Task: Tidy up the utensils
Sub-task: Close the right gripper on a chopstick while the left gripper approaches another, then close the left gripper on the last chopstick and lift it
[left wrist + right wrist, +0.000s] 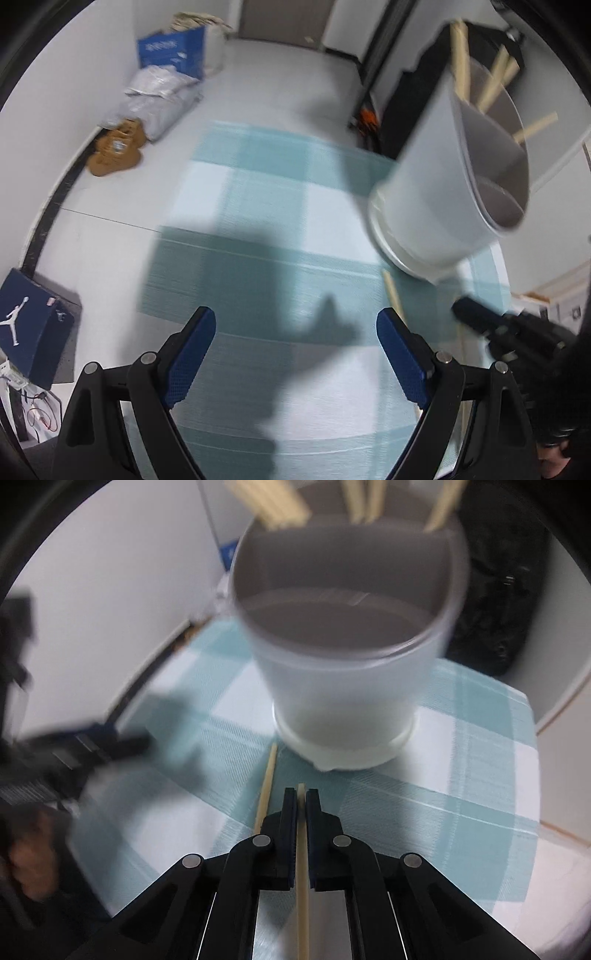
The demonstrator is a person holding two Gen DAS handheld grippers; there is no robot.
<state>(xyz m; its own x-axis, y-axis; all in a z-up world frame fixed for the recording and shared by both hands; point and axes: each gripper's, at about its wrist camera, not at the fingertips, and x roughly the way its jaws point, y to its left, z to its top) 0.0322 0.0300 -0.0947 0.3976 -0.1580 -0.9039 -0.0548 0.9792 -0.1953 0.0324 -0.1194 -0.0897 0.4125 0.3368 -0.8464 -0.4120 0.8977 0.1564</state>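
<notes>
Checked blue cloth covers the bench [480, 775]. Right gripper [301, 797] has its fingers pinching a chopstick [303, 886] lengthwise, tip aimed at the holder [343, 686] just beyond. Another chopstick [266, 786] lies just left. Left gripper [295, 354] hangs spread and empty, farther off.

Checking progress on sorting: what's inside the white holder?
Several wooden chopsticks lean in the far section of the white holder; the near section looks empty. Its bottom is hidden.

We see a white, divided utensil holder [343, 686] standing upright on the checked cloth, pale chopsticks [273, 506] leaning inside. One chopstick [266, 790] lies beside its base; another chopstick [302, 867] is pinched nearby.
</notes>
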